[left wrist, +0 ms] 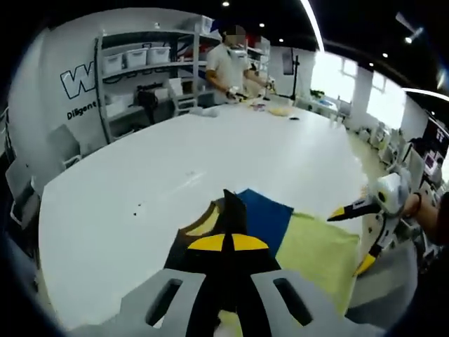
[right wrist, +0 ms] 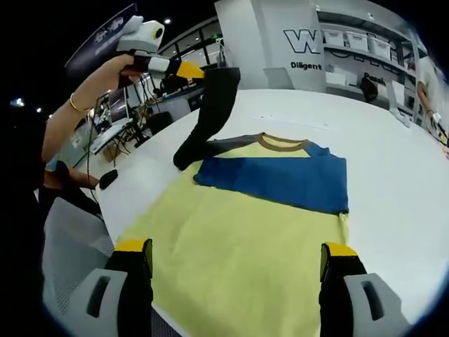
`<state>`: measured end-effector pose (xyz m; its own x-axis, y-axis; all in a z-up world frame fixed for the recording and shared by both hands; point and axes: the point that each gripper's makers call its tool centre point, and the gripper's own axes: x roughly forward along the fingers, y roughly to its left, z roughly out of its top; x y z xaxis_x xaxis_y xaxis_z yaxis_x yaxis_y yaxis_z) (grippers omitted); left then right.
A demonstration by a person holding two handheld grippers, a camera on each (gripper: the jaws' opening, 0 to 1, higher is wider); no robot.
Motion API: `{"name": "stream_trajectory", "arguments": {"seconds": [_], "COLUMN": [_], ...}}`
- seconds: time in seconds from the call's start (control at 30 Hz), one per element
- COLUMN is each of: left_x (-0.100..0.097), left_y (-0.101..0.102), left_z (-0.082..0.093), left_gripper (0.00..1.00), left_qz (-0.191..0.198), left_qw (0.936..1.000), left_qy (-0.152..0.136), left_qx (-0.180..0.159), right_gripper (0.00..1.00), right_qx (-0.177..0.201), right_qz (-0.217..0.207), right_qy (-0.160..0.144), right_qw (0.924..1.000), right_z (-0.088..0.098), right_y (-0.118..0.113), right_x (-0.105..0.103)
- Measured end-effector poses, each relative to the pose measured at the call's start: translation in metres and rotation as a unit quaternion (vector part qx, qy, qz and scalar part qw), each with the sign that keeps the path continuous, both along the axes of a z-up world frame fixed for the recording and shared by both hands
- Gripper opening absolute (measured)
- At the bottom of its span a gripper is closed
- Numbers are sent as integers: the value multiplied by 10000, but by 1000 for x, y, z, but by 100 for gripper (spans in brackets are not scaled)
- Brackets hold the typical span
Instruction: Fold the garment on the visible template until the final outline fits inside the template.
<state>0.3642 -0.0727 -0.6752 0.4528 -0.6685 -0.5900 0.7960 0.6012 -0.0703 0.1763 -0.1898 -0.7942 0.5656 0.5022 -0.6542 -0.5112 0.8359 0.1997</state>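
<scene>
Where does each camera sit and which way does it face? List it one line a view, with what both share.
Left gripper view: rides the left gripper, raised over the white table, jaws shut on the dark sleeve; faces the shelves.
Right gripper view: rides the right gripper, jaws open, low above the shirt; the person's hand shows at upper left.
Shared: the shirt, the table, the sleeve, and each other's gripper.

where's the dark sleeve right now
In the right gripper view the dark sleeve hangs lifted at upper left, pinched by the left gripper, above the shirt on the white table.
</scene>
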Motion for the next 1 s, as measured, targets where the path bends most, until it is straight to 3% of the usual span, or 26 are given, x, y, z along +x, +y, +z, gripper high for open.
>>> {"name": "stream_trajectory", "arguments": {"seconds": [0.17, 0.53, 0.83, 1.0], "left_x": [1, -10, -16, -12], "left_y": [-16, -63, -114, -129], "left_z": [-3, -31, -49, -61], "left_gripper": [0, 0, 0, 0], "left_qz": [-93, -328, -446, -477], "left_qw": [9999, 9990, 9970, 9963], "left_qy": [62, 299, 612, 700], "left_qx": [-24, 105, -126, -121], "right_gripper": [99, 99, 99, 99], "right_qx": [3, -21, 9, 49], "right_qz": [-14, -80, -183, -230], "right_qy": [13, 74, 97, 129], "right_qw": [10000, 9999, 9998, 9996], "right_z": [-1, -4, -7, -11], "right_y": [-1, -9, -15, -18], "right_x": [0, 1, 6, 6]}}
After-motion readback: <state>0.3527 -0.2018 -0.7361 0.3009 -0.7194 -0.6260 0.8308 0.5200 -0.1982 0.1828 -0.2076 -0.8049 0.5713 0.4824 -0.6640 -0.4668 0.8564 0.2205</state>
